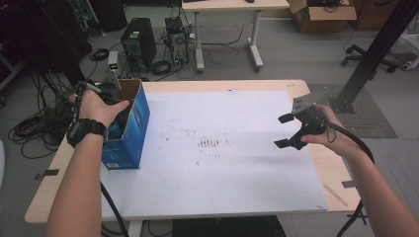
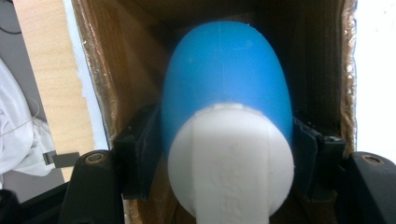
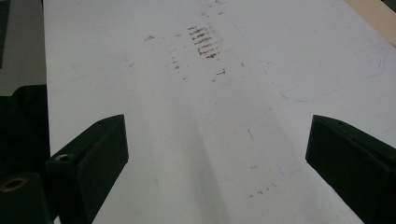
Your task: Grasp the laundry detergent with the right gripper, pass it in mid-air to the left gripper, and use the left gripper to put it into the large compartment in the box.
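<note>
Left gripper (image 2: 224,154) is reaching down into the blue box (image 1: 129,129) at the table's (image 1: 257,85) left edge, clamping the blue-and-white object (image 2: 227,88) inside it, probably for lifting out, while right gripper (image 1: 286,131) is hovering wide open, empty, over the white mat (image 1: 222,168).

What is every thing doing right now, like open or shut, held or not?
Blue box: upright on the table, top open.
Blue and white object: inside the box, between the left tool's jaws.
Left tool: jaws against the object's sides.
Right tool: open, holding nothing, above the white sheet.
</note>
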A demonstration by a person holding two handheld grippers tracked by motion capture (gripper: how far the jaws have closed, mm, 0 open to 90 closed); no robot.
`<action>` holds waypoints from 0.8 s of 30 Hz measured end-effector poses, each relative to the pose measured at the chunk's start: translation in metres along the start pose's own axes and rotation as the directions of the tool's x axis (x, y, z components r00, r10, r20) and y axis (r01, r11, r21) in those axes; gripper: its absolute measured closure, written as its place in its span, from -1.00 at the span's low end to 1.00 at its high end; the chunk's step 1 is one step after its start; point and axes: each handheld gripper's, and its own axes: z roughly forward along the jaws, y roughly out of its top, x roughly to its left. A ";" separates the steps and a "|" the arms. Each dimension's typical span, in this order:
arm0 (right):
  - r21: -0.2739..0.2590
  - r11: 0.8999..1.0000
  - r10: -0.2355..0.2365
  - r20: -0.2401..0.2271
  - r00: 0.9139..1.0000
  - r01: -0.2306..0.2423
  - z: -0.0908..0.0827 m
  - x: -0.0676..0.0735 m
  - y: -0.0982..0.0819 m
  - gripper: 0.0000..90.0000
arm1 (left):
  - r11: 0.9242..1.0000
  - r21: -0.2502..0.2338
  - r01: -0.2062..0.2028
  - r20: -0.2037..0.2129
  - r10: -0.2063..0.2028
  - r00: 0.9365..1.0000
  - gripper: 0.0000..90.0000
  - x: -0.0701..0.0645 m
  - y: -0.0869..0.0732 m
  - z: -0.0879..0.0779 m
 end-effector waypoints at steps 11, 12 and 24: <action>-0.002 1.000 -0.004 -0.004 1.000 0.004 -0.001 0.002 0.001 -0.87 | 1.000 -0.006 -0.009 0.015 0.009 1.000 -0.31 -0.002 -0.002 -0.007; -0.002 1.000 -0.004 -0.004 1.000 0.004 -0.001 0.002 0.001 -0.87 | 1.000 -0.006 -0.009 0.015 0.009 1.000 -0.32 -0.002 -0.002 -0.007; -0.013 1.000 -0.015 0.003 1.000 0.015 -0.008 0.003 0.006 -0.87 | 0.997 -0.064 -0.046 -0.025 0.045 0.999 -0.43 -0.006 -0.001 -0.055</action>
